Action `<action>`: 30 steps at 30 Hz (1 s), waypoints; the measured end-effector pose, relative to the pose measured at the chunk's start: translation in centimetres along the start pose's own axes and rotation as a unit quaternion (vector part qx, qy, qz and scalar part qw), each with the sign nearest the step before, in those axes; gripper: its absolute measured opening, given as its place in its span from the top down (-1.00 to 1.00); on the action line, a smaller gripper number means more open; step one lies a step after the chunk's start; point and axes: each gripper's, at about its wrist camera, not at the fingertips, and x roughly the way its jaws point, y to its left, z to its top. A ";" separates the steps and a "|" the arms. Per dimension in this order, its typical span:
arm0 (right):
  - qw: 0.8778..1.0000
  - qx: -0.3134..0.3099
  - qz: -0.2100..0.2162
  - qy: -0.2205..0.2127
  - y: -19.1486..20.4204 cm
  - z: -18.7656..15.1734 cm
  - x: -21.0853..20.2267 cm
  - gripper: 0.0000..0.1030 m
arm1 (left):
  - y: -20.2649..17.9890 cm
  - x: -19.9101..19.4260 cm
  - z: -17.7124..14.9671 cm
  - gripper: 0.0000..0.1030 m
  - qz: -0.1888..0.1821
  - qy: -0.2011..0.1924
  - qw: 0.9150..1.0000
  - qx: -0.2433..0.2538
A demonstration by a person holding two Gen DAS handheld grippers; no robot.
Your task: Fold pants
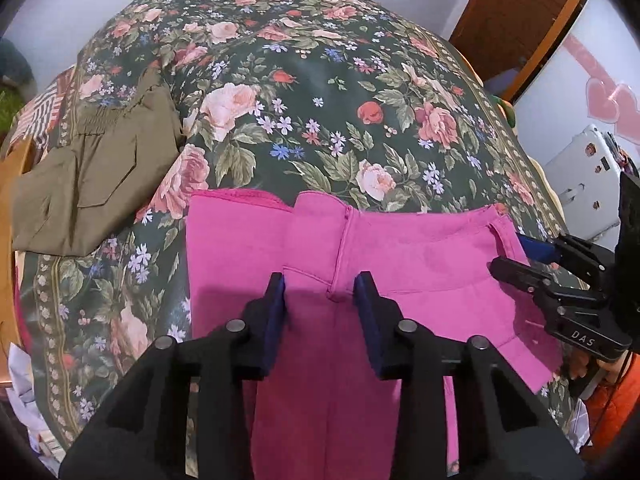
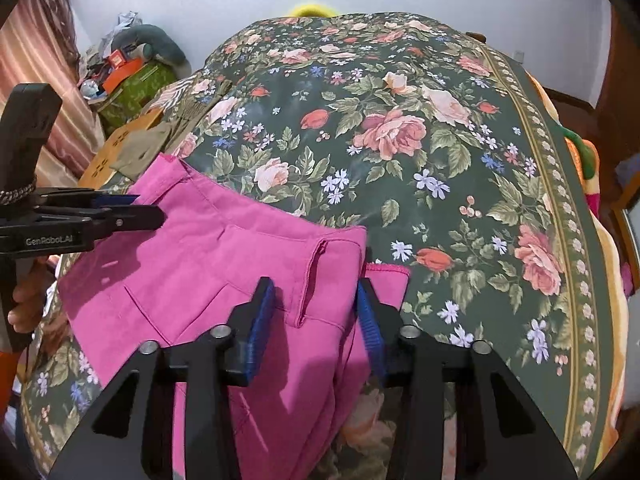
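Pink pants (image 1: 400, 256) lie on the near part of a floral bedspread (image 1: 320, 80), waistband away from me. My left gripper (image 1: 320, 280) is open, its fingers hovering over the middle seam just above the fabric. My right gripper (image 2: 316, 288) is open over the waistband's right end near a belt loop (image 2: 312, 280). The pants also show in the right wrist view (image 2: 200, 248). The right gripper appears at the right of the left wrist view (image 1: 516, 252), by the waistband corner. The left gripper appears at the left of the right wrist view (image 2: 148, 208).
Olive-green folded pants (image 1: 92, 176) lie at the bed's left side, also in the right wrist view (image 2: 148, 140). A cluttered green box (image 2: 132, 80) stands beyond the bed at left. A white case (image 1: 584, 184) and a wooden door (image 1: 516, 12) are at right.
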 end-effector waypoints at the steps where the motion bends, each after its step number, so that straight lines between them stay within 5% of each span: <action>1: 1.000 -0.004 -0.005 -0.007 0.0 0.0 -0.1 0.51 | 0.0 -0.1 -0.1 0.42 0.004 -0.006 1.000 0.001; 3: 1.000 -0.007 -0.006 -0.022 -0.1 0.2 -0.7 0.72 | 0.0 -0.5 -0.2 0.53 0.011 -0.014 1.000 0.005; 17: 0.999 -0.012 -0.038 -0.004 0.9 0.4 -1.6 0.67 | 0.3 -2.3 -1.0 0.50 0.031 -0.027 0.999 -0.022; 19: 0.999 -0.007 -0.037 -0.005 1.1 0.3 -2.3 0.59 | 0.2 -3.8 -1.3 0.49 0.035 -0.039 0.998 -0.016; 22: 0.999 0.001 -0.034 -0.014 1.2 0.0 -3.9 0.18 | 0.7 -5.6 -1.7 0.45 0.033 -0.051 0.998 -0.018; 24: 0.999 0.004 -0.038 -0.025 1.4 -0.4 -5.0 -0.05 | 1.3 -6.4 -2.1 0.24 0.030 -0.051 0.998 -0.024; 26: 0.999 0.015 -0.038 -0.030 1.4 -0.9 -5.5 -0.10 | 1.9 -6.6 -2.8 0.08 0.028 -0.049 0.998 -0.033; 30: 0.998 0.047 -0.021 -0.025 0.9 -2.3 -5.4 -0.24 | 2.4 -5.6 -4.4 0.07 0.024 -0.025 0.999 -0.036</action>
